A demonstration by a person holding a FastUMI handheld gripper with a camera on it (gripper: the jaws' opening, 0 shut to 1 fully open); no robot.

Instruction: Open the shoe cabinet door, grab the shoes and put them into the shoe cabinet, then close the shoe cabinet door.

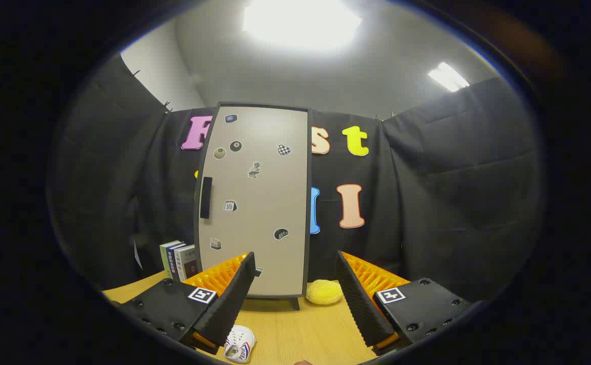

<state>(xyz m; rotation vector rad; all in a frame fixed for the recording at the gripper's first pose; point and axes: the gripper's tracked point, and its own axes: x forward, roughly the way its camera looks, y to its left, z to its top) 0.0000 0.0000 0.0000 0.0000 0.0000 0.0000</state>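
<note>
**Fingers spread before the closed shoe cabinet**

The gripper [295, 284] hangs above the wooden table [300, 329], its fingers [232, 299] spread wide apart with nothing held between them; the gap between them looks straight onto the lower part of the cabinet and the bare tabletop ahead.

The shoe cabinet [254, 203] stands upright on the table, beyond the fingers and against the dark cloth wall; its pale door [265, 182] is shut and faces the camera, dotted with small stickers; a dark handle [206, 197] sits upright near the door's left edge, about halfway up; one short dark leg [295, 303] shows under the cabinet's right corner.

A small white shoe [240, 344] with coloured stripes lies on the table close below the left finger, partly hidden by it, well short of the cabinet; a yellow, soft-looking round thing [324, 292] rests on the table just beside the cabinet's right lower corner, near the right finger's tip; a few books [178, 259] stand upright at the cabinet's left side, close to the wall; bright ceiling lights [300, 20] glare overhead.
</note>
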